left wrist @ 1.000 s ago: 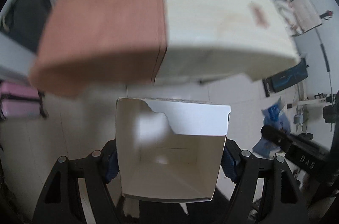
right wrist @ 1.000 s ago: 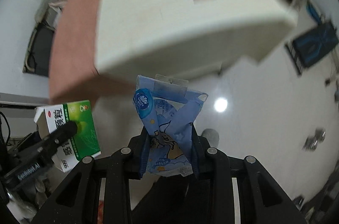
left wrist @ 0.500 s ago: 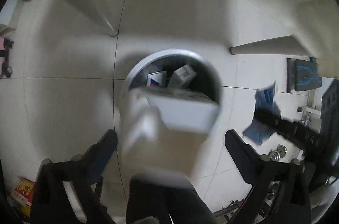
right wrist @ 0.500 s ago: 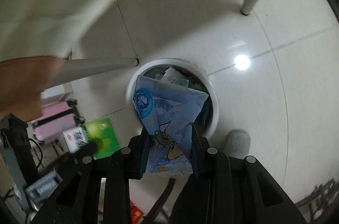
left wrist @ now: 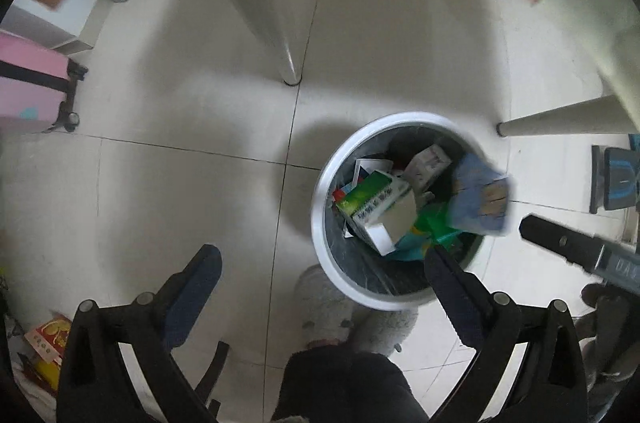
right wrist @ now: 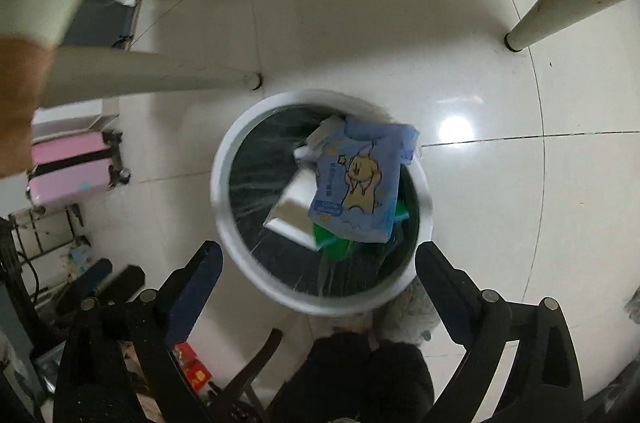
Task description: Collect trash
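The blue tissue pack was over the mouth of the white bin, blurred, apparently dropping. It lay ahead of the right claw, between the lines of its two fingers and slightly toward the right finger, touching neither. Its long axis ran roughly away from that claw, with the cartoon face up. It overlapped a white carton and a green wrapper that were already inside the bin.

From the left claw the same blue pack lay ahead and to the right, over the bin's far right edge. A green-and-white box lay tilted on the heap, nearer the middle, with a small grey carton just beyond it.

Both claws stood wide apart and held nothing. The right claw sat almost directly above the bin, whose near rim fell between its fingers. The left claw was offset, so the bin rim lay ahead of its right finger.

Judging by this, the right claw was the nearer to the bin, and the drop looked complete for both. Further trash probably lay elsewhere, perhaps the red packet on the floor by the left claw's outer side. A table leg stood on the floor beyond the bin, and a pink suitcase stood well off to the left.
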Available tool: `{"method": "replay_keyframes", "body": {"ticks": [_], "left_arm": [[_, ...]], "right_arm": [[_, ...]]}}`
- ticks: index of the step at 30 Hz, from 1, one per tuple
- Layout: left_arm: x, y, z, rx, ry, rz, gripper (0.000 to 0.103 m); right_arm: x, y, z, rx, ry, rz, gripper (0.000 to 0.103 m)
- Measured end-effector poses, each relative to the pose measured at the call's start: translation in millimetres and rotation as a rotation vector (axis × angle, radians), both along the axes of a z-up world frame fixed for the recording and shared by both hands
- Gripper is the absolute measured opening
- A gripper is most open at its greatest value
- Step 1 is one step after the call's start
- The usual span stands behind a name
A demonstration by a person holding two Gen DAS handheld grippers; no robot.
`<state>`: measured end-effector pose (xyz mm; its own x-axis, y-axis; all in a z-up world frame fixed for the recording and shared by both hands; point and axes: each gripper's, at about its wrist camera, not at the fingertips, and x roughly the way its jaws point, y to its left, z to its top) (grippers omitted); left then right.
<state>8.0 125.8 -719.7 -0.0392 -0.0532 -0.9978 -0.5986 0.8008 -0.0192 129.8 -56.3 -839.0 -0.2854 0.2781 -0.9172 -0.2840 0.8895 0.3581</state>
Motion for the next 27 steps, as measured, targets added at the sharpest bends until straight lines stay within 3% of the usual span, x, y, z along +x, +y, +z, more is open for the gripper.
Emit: {"method": "replay_keyframes", "body": {"ticks": [4, 7, 14, 21, 27], "left_arm": [[-9, -12, 49, 0.042, -0.022, -0.002, 0.103], [-15, -26, 85, 0.062, -0.019, -0.006, 0.103], [-29, -57, 183, 0.068, -0.033, -0.035, 0.103], [-51, -86, 285, 0.03, -0.075, -0.105, 0.103], [-65, -95, 383, -0.006, -0.19, -0.115, 0.103]], "right_arm": [[-17, -10, 46, -0.01, -0.076, 0.055, 0.101], [-37, -20, 97, -0.082, -0.193, 0.098, 0.103], [-64, -44, 228, -0.167, -0.348, 0.08, 0.103], [-96, -71, 350, -0.154, -0.369, 0.059, 0.103], [-123, -95, 456, -0.101, -0.37, 0.027, 0.103]]}}
